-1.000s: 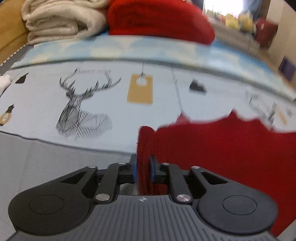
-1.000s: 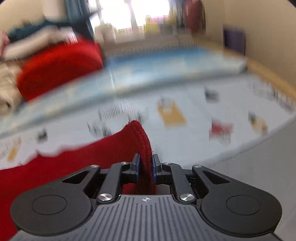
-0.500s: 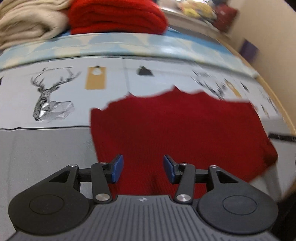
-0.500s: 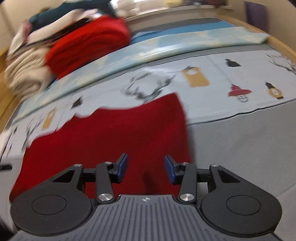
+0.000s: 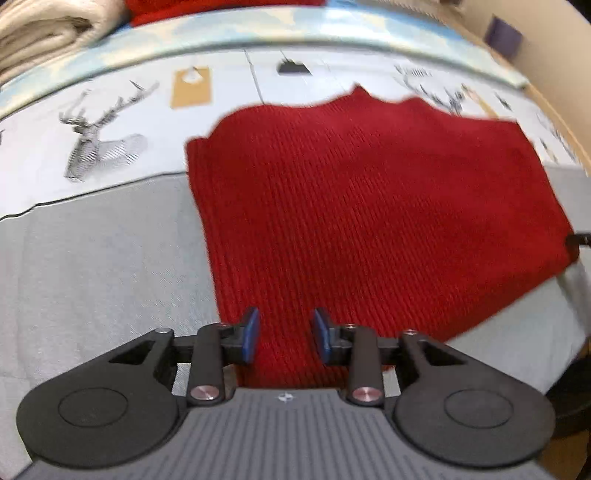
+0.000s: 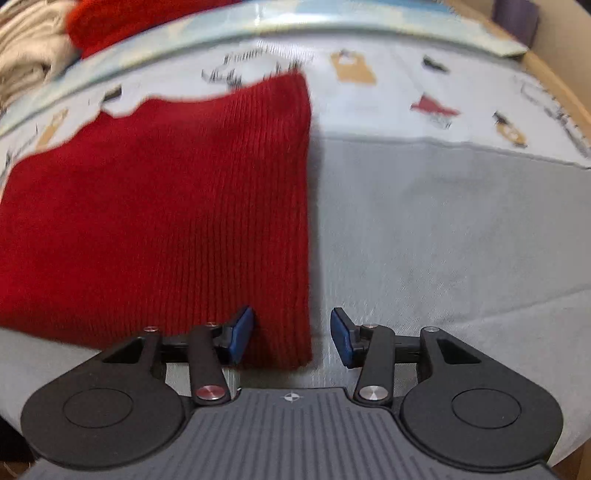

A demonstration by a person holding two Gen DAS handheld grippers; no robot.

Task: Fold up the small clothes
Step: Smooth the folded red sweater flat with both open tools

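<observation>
**Red knit lies flat under two grippers**

A big bed cover [image 5: 92,258] fills both views – plain grey close to the grippers, pale blue with deer and tag pictures farther ahead. On it lies a red knit garment [image 5: 369,206], flat and folded over. Far ahead sits a pile of cream blankets [image 5: 44,33] with more red knit beside it.

The left gripper [image 5: 284,338] hangs over the near left part of the garment. Its blue pads are apart and closing, pressing on nothing. The right gripper [image 6: 291,338] hangs over the garment's near right corner – pads spread wide, gripping nothing, the red edge in the gap below.
</observation>
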